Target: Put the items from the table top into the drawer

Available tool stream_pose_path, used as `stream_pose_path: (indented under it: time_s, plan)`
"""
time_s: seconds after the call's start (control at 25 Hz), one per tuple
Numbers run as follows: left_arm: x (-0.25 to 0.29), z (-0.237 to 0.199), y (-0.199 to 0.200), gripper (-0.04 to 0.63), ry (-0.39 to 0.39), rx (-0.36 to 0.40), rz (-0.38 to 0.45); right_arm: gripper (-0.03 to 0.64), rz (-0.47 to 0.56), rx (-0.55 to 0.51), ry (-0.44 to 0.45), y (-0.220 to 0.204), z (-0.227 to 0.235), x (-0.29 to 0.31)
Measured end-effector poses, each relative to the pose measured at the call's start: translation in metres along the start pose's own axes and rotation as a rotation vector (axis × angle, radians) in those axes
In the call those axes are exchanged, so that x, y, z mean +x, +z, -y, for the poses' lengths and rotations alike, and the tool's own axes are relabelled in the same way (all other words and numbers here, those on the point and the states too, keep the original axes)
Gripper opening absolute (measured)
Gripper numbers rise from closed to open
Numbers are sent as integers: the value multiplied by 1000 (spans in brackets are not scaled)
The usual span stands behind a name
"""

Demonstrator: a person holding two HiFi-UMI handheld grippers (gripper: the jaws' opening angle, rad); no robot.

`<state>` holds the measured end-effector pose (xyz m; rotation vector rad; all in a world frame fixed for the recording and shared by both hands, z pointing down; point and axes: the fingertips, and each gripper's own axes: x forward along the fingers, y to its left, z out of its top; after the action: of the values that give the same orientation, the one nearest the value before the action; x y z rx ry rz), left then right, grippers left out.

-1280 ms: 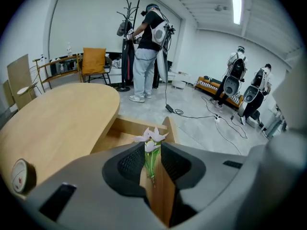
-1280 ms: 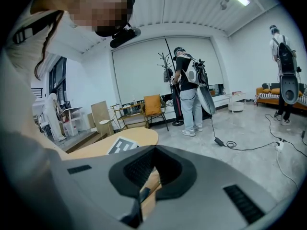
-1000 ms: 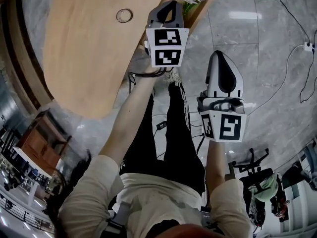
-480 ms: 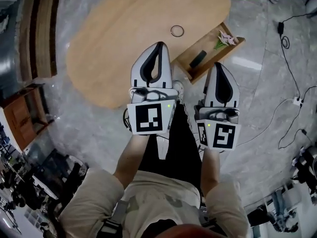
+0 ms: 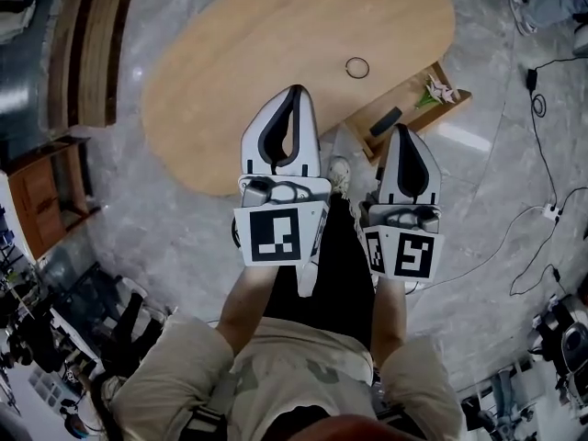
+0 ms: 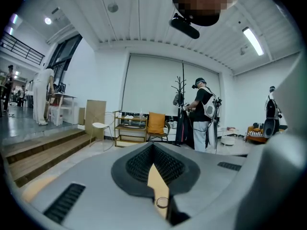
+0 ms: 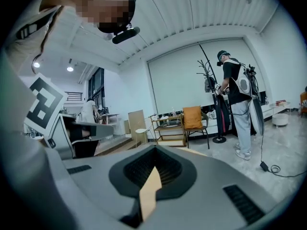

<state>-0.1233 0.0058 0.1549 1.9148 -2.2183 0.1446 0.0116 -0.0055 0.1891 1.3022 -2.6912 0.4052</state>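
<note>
Two shut grippers held away from the table, one ring on its top

Both grippers are side by side in front of the person's body, over the dark trousers (image 5: 335,274) and the grey stone floor (image 5: 478,246), not over the table. The left gripper (image 5: 294,90) has its jaws closed together and nothing is between them. Its tip reaches just to the near edge of the oval wooden table (image 5: 257,53) in the head view. The right gripper (image 5: 404,129) is just beside it. Its jaws also meet, and it holds nothing. Its tip lies at the near wall of the open drawer (image 5: 411,107).

One small dark ring (image 5: 356,67) lies flat on the table top, near the right edge, close to the place where the drawer comes out. It is beyond both grippers, apart from each, and a little nearer to the right one. In the left gripper view the same ring shows small in the thin line between the closed jaws.

The drawer is pulled out from under the right edge of the table. A black oblong item (image 5: 386,120) lies in its nearer part. A pale pink and white paper flower (image 5: 439,90) lies at its far end. The two items do not touch each other.
</note>
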Motion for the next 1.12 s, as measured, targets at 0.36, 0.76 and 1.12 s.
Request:
stream_pose_path:
  time_s: [0.36,0.76,1.12]
  plan:
    - [28,10,-43,101,-46,-74,-172,5,-5,32,-13,-2,11,1]
    - [131,61,-227,356,-210,-32,-506,5,-65,42,-78,-36,51,-13]
    - [176,68,-311,356,-175,21,-644,5,-118,42,-123,-66,82,-32]
